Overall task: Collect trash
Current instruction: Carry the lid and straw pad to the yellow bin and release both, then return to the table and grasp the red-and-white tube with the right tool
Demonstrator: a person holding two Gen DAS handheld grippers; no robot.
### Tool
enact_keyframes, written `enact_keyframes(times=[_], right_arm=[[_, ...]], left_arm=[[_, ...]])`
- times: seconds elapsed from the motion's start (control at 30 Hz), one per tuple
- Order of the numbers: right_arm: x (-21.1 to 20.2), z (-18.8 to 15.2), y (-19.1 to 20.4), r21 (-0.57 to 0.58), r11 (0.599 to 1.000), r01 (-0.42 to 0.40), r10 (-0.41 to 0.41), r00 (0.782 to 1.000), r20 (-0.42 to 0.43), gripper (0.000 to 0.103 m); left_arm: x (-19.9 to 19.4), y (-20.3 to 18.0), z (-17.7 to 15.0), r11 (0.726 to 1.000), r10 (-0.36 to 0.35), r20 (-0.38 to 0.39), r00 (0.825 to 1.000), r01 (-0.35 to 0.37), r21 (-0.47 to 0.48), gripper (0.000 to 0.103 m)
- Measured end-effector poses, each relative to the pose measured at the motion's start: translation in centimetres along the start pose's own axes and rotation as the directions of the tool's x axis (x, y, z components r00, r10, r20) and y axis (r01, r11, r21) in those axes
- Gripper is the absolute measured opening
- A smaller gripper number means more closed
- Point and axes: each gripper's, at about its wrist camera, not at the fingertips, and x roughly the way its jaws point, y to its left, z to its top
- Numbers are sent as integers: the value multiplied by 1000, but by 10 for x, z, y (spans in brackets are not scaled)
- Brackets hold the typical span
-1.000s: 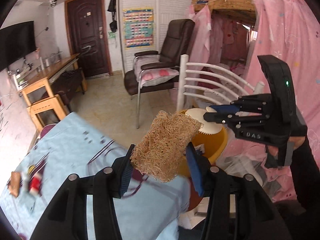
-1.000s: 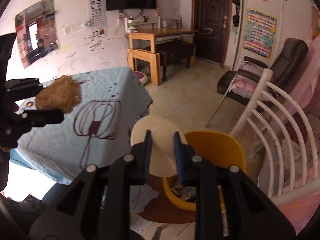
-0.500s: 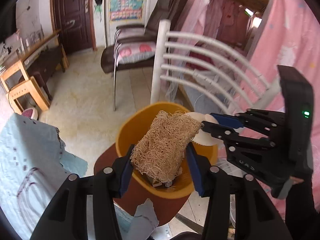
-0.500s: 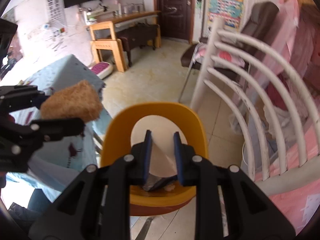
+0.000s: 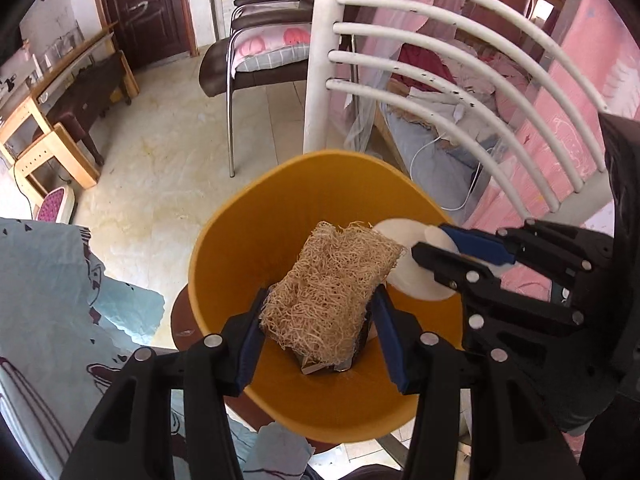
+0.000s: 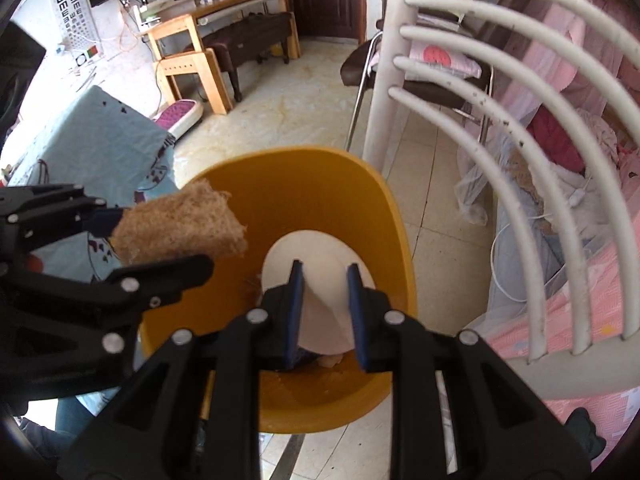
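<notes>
A tan fibrous loofah pad (image 5: 336, 280) hangs over the mouth of the yellow trash bin (image 5: 280, 208), with my left gripper (image 5: 320, 300) shut on its lower part. My right gripper (image 5: 430, 240) comes in from the right, shut on a white paper disc (image 5: 412, 284) that also hangs inside the bin's rim. The right wrist view has the white disc (image 6: 312, 248) clamped in the right gripper (image 6: 324, 276) above the bin (image 6: 280, 176). There the loofah pad (image 6: 180, 224) sits in the left gripper (image 6: 160, 240) at the bin's left edge. Some scraps lie at the bin's bottom.
A white slatted rail (image 5: 460, 60) curves just behind and right of the bin. A brown armchair (image 5: 256, 52) stands on the tiled floor beyond it. The light blue tablecloth (image 5: 48, 288) hangs at the left, and wooden desks (image 6: 188, 48) line the far wall.
Both grippers have swung away from the table and come down over the yellow bin, each keeping hold of its piece. The bin now fills the middle of both views.
</notes>
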Motion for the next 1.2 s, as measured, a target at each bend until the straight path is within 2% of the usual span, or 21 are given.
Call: enact_keyframes(times=[0.03,0.1,0.17,0.2,0.23,0.27,0.33,0.43,0.57,0.67,0.83,0.9,1.03,1.2], right_arm=[[2,-1,-1,3,1000,-9,9,1000,-13,21],[5,-1,-3,3,1000,-6,6,1000,-25,29],[2,-2,-7,14,999,36,-36,999,-14,47],[0,-2,-8,25,999,37,-37,999,-10,52],[-2,-3,-13,52,998,27,-26,1000,-5,61],[-3,-2,-16,76,997,14,-14,1000,2,70],[-9,-3,-24,115,993,-9,7,1000,21,77],[-21,-2,-21,104,995,-4,-2,999,53,77],[-42,4,-3,40,999,5,-9,995,101,77],[-58,10,18,-20,1000,21,-17,989,145,77],[-83,20,54,-98,995,-8,28,979,204,77],[-94,24,74,-135,990,-26,57,972,226,77],[-113,32,119,-217,971,-96,152,955,255,77],[-118,44,196,-332,919,-213,298,926,232,77]], left_arm=[[2,1,1,1000,-3,-4,1000,3,-3,52],[5,1,2,1000,0,-12,1000,0,-12,55],[9,6,5,1000,6,-17,1000,-7,-23,65],[9,9,5,999,6,-14,1000,-6,-32,74],[8,13,5,999,-2,-7,1000,2,-46,83],[6,16,5,998,-18,1,1000,18,-63,87],[2,21,6,994,-52,12,999,53,-94,90],[-14,18,4,995,-28,51,998,33,-89,90],[-48,19,-2,994,-47,123,991,58,-89,90],[-81,24,-12,996,-21,187,982,37,-83,90],[-138,46,-37,993,7,273,962,25,-114,90],[-159,57,-50,993,25,303,953,12,-120,90],[-211,89,-85,986,120,368,922,-67,-153,90],[-266,146,-141,955,236,404,884,-134,-264,90]])
